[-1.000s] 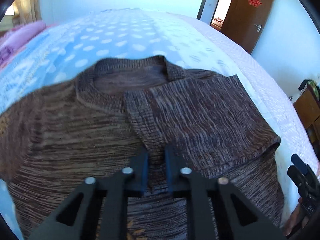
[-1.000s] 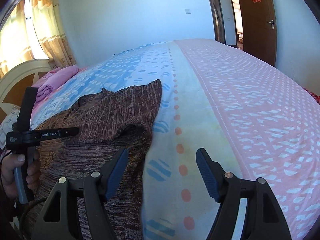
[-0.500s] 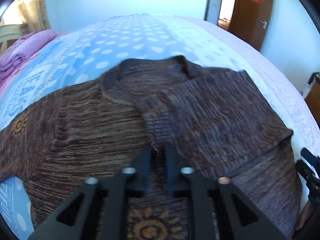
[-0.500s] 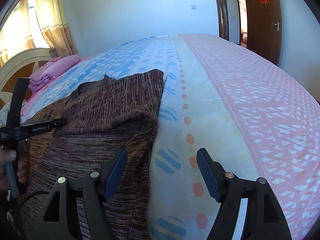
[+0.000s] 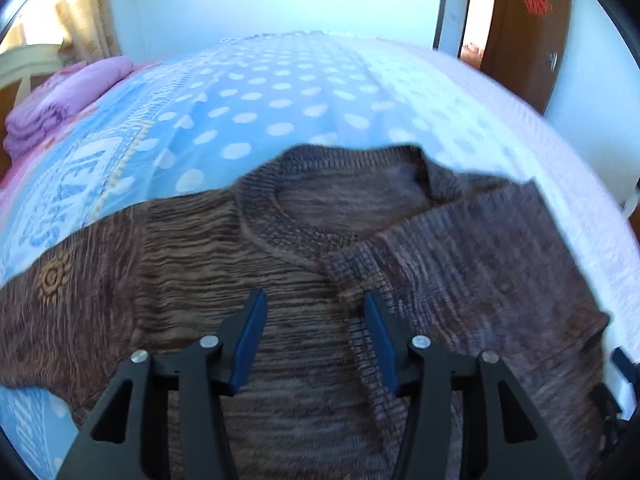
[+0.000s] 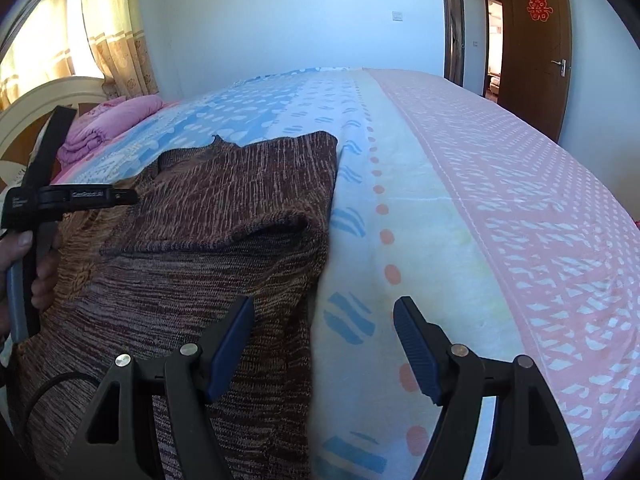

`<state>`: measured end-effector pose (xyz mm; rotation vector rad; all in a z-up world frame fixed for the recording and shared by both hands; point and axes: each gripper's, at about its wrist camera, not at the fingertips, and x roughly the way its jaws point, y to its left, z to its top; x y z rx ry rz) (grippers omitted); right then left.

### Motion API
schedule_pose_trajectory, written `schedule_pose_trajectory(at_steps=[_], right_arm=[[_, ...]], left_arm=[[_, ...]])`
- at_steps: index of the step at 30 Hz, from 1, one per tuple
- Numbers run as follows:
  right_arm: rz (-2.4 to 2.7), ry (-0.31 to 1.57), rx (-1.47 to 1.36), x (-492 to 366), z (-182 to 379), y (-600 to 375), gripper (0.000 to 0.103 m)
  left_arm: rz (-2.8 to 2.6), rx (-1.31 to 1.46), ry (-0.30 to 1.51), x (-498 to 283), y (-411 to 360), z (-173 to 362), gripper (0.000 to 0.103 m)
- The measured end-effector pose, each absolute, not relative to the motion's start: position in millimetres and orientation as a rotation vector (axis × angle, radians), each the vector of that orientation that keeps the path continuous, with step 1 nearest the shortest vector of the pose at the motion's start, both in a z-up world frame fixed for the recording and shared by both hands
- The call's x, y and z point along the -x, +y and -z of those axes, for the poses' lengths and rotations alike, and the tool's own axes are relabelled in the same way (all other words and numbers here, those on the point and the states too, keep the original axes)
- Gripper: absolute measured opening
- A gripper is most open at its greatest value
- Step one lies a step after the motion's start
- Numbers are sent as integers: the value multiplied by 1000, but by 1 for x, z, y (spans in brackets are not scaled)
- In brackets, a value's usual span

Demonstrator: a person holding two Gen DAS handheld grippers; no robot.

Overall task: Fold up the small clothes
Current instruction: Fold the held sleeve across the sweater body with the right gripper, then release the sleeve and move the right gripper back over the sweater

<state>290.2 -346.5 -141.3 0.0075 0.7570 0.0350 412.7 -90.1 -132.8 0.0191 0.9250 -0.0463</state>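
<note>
Bedroom, patterned bed (image 6: 460, 184): brown sweater (image 5: 248, 280) lies flat, its right sleeve (image 5: 472, 264) already folded across the chest. Left gripper (image 5: 314, 312) jaws parted, empty, above the chest; right gripper (image 6: 324, 320) jaws wide, empty, at the sweater's right edge. Next, likely: pinch the left sleeve (image 5: 52, 304) near its cuff, lift low, lay it flat across.

Sweater (image 5: 320, 280) hem cut off btm edge; door (image 5: 532, 28) blurred
</note>
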Motion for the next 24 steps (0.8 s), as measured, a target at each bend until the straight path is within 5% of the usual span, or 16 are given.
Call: schedule_pose_trajectory(at_steps=[1,2,3,8,17,22,24], right_arm=[[-31,763,-8,-291,142,-347,73],[-30,765,-10,-291,143,-347,73],[-29,766,-13,-290,143,-347,73],[-34,764,-14,-289,141,-347,73],[-221,633,19,-312,89,-308,73],[-267,938,-104,-361,142,-305,74],[-292,915,-138,-345,139,-306,74]], left_arm=[[12,-103,914,-418,-96,138,63],[-40,-175,896,-423,-98,140,91],[-113,-222,869,-428,-97,141,103],[-135,-175,899,-441,-71,137,86],[-86,-130,862,-409,-80,124,86],[-71,-153,903,-399,-88,136,86],[-53,-114,903,-390,-75,132,86]])
